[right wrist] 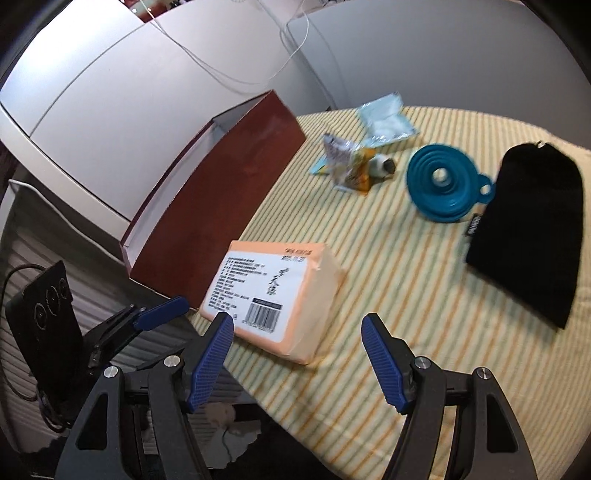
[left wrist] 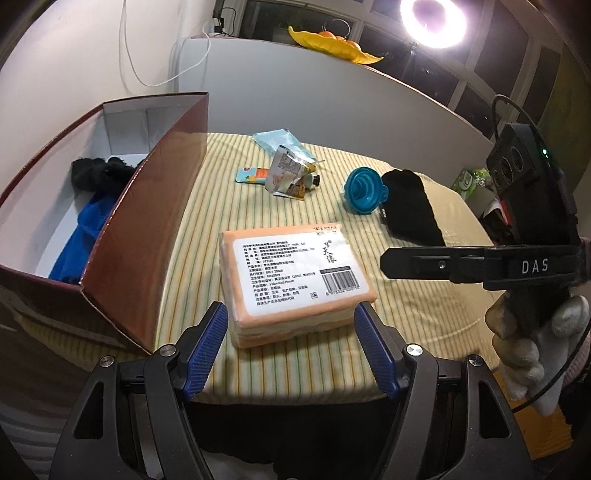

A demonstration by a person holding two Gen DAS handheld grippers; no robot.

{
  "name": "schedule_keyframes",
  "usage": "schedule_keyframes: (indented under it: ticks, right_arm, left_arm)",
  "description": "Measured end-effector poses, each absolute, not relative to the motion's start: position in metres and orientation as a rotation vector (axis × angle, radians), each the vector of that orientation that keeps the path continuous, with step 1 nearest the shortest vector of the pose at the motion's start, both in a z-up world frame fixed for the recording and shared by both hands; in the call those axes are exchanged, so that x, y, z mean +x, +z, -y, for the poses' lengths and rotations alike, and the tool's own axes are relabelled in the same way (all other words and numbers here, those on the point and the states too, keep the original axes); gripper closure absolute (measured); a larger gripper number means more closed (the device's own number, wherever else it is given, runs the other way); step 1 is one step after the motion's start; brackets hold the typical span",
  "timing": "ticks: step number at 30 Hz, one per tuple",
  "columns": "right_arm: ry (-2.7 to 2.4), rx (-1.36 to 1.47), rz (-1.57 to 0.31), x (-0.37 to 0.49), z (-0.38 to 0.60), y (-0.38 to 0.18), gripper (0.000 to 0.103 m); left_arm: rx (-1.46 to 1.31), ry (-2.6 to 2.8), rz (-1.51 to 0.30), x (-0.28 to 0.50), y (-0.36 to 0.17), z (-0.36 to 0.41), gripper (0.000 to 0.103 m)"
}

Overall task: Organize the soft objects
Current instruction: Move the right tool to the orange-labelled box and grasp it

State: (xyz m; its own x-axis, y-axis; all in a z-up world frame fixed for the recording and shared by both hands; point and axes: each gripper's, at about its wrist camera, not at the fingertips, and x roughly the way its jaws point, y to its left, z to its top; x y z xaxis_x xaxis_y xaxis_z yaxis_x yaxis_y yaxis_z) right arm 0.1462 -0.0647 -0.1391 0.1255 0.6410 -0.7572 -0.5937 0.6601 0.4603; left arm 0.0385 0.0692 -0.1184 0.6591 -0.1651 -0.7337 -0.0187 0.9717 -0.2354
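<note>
A round white ring lamp (left wrist: pixel 433 20) at the top right of the left wrist view burns out to pure glare and lights the yellow-and-green striped cloth (left wrist: pixel 369 350) evenly, while the dark window panes (left wrist: pixel 480 66) behind it stay black. The left view is sharp, with the print on the orange plastic-wrapped tissue pack (left wrist: pixel 295 273) readable; in the right wrist view the same pack (right wrist: pixel 273 295) and the teal folding silicone funnel (right wrist: pixel 443 184) are smeared by motion blur. Both views bend strongly at the edges and fade to dark corners, with straight lines bowed.
</note>
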Motion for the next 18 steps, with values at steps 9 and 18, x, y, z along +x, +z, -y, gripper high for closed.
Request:
schedule_keyframes:
  ticks: [9, 18]
  right_arm:
    - [0.923, 0.1, -1.235, 0.161, 0.052, -0.158, 0.035]
    - [0.957, 0.064, -1.271, 0.159, 0.037, -0.162, 0.046]
  left_arm:
    - [-0.199, -0.095, -0.889, 0.049, -0.134, -0.066, 0.032]
    - [-0.181, -0.102, -0.878, 0.058, -0.137, -0.066, 0.032]
